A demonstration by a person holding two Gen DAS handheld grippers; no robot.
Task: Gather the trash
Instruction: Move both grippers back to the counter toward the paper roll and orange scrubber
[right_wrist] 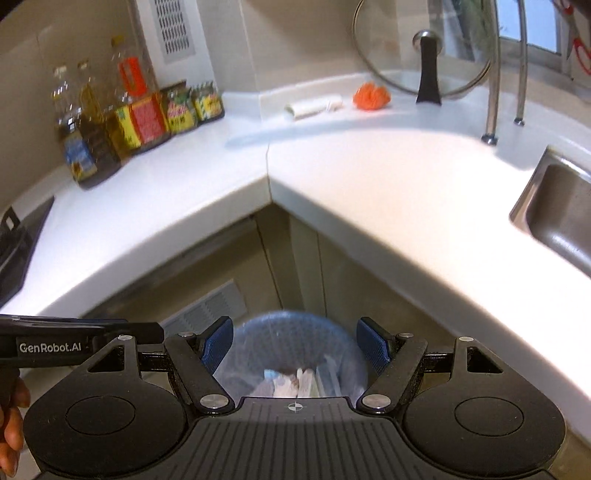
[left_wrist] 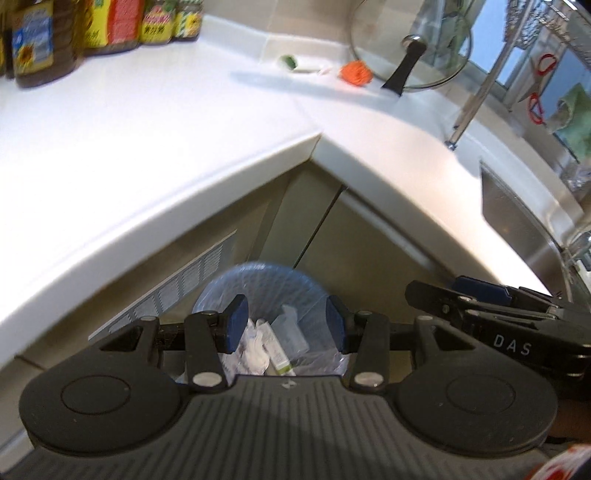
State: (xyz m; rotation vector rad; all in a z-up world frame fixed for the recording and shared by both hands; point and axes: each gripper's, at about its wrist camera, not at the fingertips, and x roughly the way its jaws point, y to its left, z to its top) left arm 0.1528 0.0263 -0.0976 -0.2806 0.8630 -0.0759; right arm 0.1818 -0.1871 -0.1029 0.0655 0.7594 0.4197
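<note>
Left view first: nearest the camera, at the lower middle of the frame, the left gripper (left_wrist: 286,325) stands with its jaws moderately apart and nothing between the blue pads (left_wrist: 236,324). Through the gap one sees the bin (left_wrist: 258,280), lined with a thin bluish bag, on the floor in front of the cabinet corner. Crumpled white paper (left_wrist: 255,350) and a small carton already lie inside. At the lower right the right gripper (left_wrist: 436,295) comes in from the side. On the white counter (left_wrist: 147,147), at the upper middle, remain a white wrapper (left_wrist: 303,66) with a green end and an orange wad (left_wrist: 355,72), just beside the glass lid (left_wrist: 410,48). Bottles (left_wrist: 66,33) stand at the upper left.

Right view: the right gripper (right_wrist: 295,349) fills the lower middle, jaws wide and empty, above the same bin (right_wrist: 291,328). The left gripper (right_wrist: 140,330) enters at the lower left, with part of a hand (right_wrist: 11,424) under it. The wrapper (right_wrist: 314,106) and the orange wad (right_wrist: 371,96) lie at the upper middle, near each other but apart; the sink (right_wrist: 554,206) is at the right.

Both pieces look light and soft, so they should crush easily and can slip on the smooth counter. I would pinch the wad across its middle, and take the wrapper across its short side, near its centre, keeping clear of the fragile lid.
</note>
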